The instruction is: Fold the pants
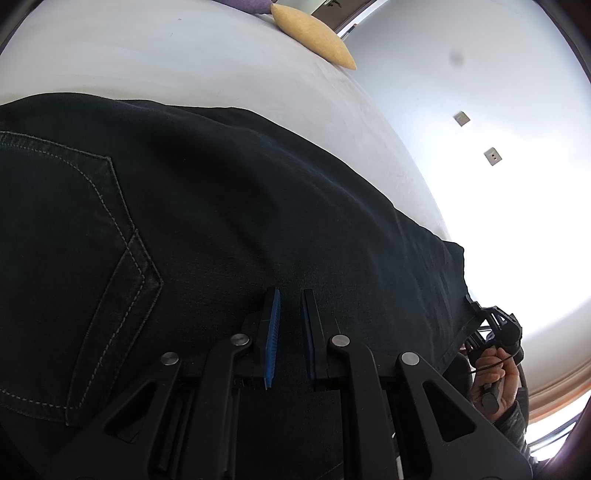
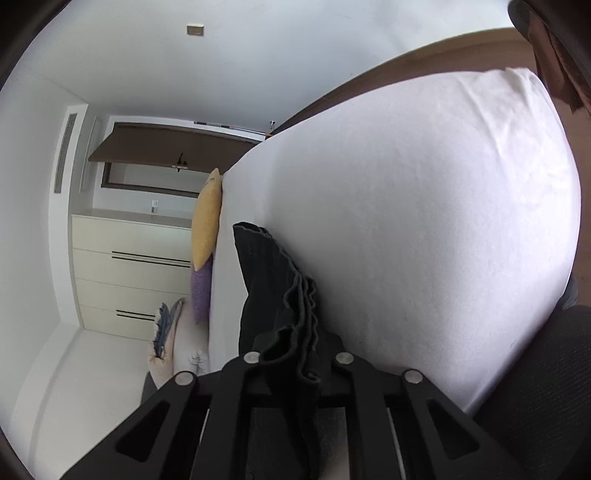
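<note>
Matt dark denim pants (image 1: 229,206), smooth white bedsheet (image 1: 155,59)

Landmark: pants (image 1: 229,206) lay on the bed (image 1: 155,62).
Free room: bare sheet stretched beyond the pants.
Obstacles: yellow pillow (image 1: 314,35) sat well beyond the pants at the bed's edge.

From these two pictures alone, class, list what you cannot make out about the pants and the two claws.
- Right claw fingertips: right wrist view, buried under bunched pants fabric.
- Waistband and leg ends: left wrist view, the pants run off the left and bottom edges.
- How many layers are folded: left wrist view, only the top layer shows.
- What the left claw touches: its open blue pads hide the cloth beneath.
</note>
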